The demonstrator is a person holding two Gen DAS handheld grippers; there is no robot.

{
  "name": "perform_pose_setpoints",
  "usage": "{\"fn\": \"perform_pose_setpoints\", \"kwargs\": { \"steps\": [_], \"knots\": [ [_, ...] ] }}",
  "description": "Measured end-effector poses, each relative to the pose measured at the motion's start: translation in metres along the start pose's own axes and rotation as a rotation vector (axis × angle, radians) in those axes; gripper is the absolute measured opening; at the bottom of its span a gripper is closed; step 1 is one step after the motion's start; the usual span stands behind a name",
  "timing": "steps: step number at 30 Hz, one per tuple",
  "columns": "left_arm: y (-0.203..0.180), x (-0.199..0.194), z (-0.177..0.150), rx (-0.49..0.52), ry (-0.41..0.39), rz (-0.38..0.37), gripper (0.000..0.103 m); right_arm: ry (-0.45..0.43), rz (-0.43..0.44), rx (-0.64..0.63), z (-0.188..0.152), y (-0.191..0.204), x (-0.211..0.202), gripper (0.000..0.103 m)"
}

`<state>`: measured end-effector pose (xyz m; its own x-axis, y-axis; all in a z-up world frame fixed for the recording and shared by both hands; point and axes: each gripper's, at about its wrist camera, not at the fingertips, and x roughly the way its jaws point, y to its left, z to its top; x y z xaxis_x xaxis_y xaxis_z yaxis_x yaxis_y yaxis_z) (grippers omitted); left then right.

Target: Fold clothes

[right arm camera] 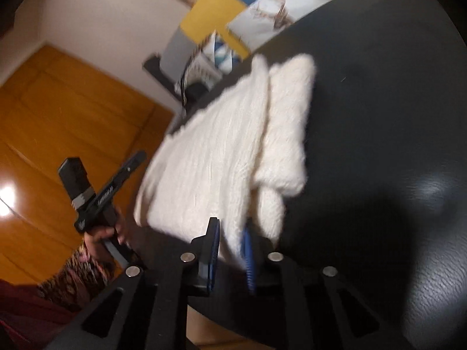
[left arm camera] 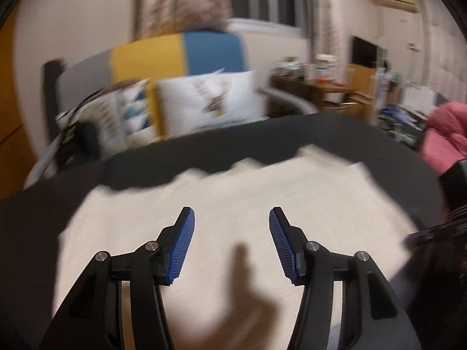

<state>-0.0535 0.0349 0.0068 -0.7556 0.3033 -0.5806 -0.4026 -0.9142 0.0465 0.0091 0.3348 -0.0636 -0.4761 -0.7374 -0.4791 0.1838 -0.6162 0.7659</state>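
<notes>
A cream knit garment (left arm camera: 233,204) lies folded on a round dark table (left arm camera: 262,143). My left gripper (left arm camera: 232,218) hovers over the garment's middle, open, with nothing between its blue pads (left arm camera: 184,242). In the right wrist view the same garment (right arm camera: 216,151) stretches away in layered folds, and its near corner lies between the fingers of my right gripper (right arm camera: 230,248). Those jaws stand a narrow gap apart around the cloth, and the blur hides any pressing. A hand (right arm camera: 99,239) holds the left gripper (right arm camera: 128,166) off the table's left side.
Behind the table (right arm camera: 379,116) are white pillows (left arm camera: 210,99) and a yellow and blue panel (left arm camera: 181,52). A pink garment (left arm camera: 446,134) sits at the right edge. A cluttered wooden desk (left arm camera: 329,87) stands further back. A wooden floor (right arm camera: 58,116) lies beside the table.
</notes>
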Motion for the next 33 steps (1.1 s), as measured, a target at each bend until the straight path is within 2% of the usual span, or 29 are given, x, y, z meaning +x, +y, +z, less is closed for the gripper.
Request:
{"fn": "perform_pose_setpoints", "kwargs": {
  "steps": [2,4,6,7,9,10,13,15,16,17,20,22,24,28,33],
  "knots": [
    [-0.038,0.018,0.015,0.078,0.011,-0.041,0.056,-0.099,0.013,0.068,0.002,-0.01,-0.018,0.018],
    [-0.07,0.044,0.025,0.153,0.035,-0.023,0.057,-0.167,-0.051,0.09,0.003,-0.013,-0.032,0.019],
    [-0.094,0.079,0.03,0.203,0.102,0.014,0.057,-0.15,-0.19,0.065,0.008,-0.011,-0.03,0.02],
    [-0.099,0.092,0.031,0.205,0.136,0.023,0.057,-0.149,-0.217,0.063,0.01,-0.01,-0.027,0.02],
    [-0.104,0.109,0.029,0.197,0.189,0.013,0.056,-0.142,-0.19,0.083,0.016,-0.016,-0.021,0.02],
    [-0.106,0.114,0.028,0.194,0.202,0.008,0.056,-0.136,-0.171,0.108,0.019,-0.018,-0.018,0.023],
    [-0.113,0.108,0.018,0.186,0.157,-0.021,0.056,-0.104,-0.097,0.161,0.03,-0.021,-0.002,0.024],
    [-0.112,0.107,0.014,0.178,0.154,-0.056,0.057,-0.089,-0.098,0.13,0.034,-0.013,0.004,0.023],
    [-0.111,0.107,0.012,0.174,0.154,-0.068,0.057,-0.079,-0.105,0.107,0.036,-0.009,0.007,0.018],
    [-0.11,0.107,0.011,0.17,0.154,-0.08,0.057,-0.077,-0.142,0.067,0.036,-0.003,0.006,0.01],
    [-0.106,0.108,0.011,0.147,0.153,-0.113,0.058,-0.073,-0.28,-0.051,0.032,0.016,0.005,0.009],
    [-0.106,0.11,0.011,0.142,0.156,-0.121,0.059,-0.061,-0.302,-0.073,0.032,0.016,0.009,0.01],
    [-0.106,0.11,0.011,0.144,0.154,-0.125,0.06,-0.076,-0.3,-0.075,0.037,0.014,0.005,0.017],
    [-0.104,0.108,0.008,0.132,0.151,-0.13,0.062,-0.208,-0.294,-0.046,0.057,0.009,-0.015,0.021],
    [-0.102,0.107,0.007,0.12,0.151,-0.125,0.066,-0.115,-0.353,-0.147,0.093,0.009,0.024,0.019]
  ]
}}
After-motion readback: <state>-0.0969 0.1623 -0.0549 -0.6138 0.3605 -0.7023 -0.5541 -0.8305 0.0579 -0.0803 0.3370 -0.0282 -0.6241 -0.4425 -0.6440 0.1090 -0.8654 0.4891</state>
